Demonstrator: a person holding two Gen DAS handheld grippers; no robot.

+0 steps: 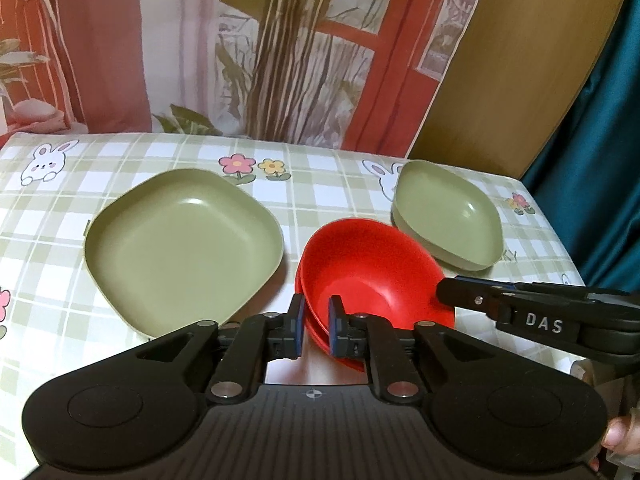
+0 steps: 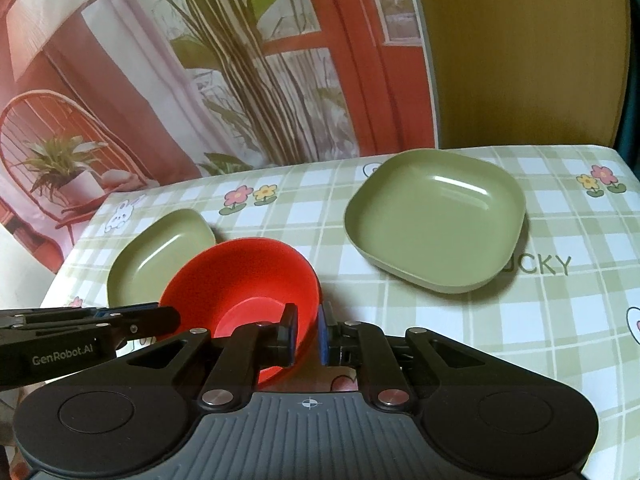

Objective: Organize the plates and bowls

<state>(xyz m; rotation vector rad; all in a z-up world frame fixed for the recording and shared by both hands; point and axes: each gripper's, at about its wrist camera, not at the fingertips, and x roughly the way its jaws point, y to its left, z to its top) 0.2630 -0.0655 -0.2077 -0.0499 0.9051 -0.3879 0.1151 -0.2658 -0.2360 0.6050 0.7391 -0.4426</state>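
Note:
A red bowl (image 1: 372, 272) is nested in another red bowl (image 1: 320, 332), tilted above the checked tablecloth. My left gripper (image 1: 314, 322) is shut on the near rims of the red bowls. My right gripper (image 2: 306, 332) is shut on the rim of the red bowl (image 2: 244, 276) from the other side; it shows in the left wrist view (image 1: 448, 292) at the bowl's right edge. One green square plate (image 1: 180, 244) lies left of the bowls and also shows in the right wrist view (image 2: 160, 260). A second green plate (image 1: 448, 216) lies at the far right (image 2: 436, 216).
The table (image 1: 320, 176) has a green-and-white checked cloth with rabbits and flowers. A printed curtain (image 1: 280, 48) hangs behind it. A wooden panel (image 1: 512, 60) and a teal curtain (image 1: 600, 140) stand at the right, past the table's edge.

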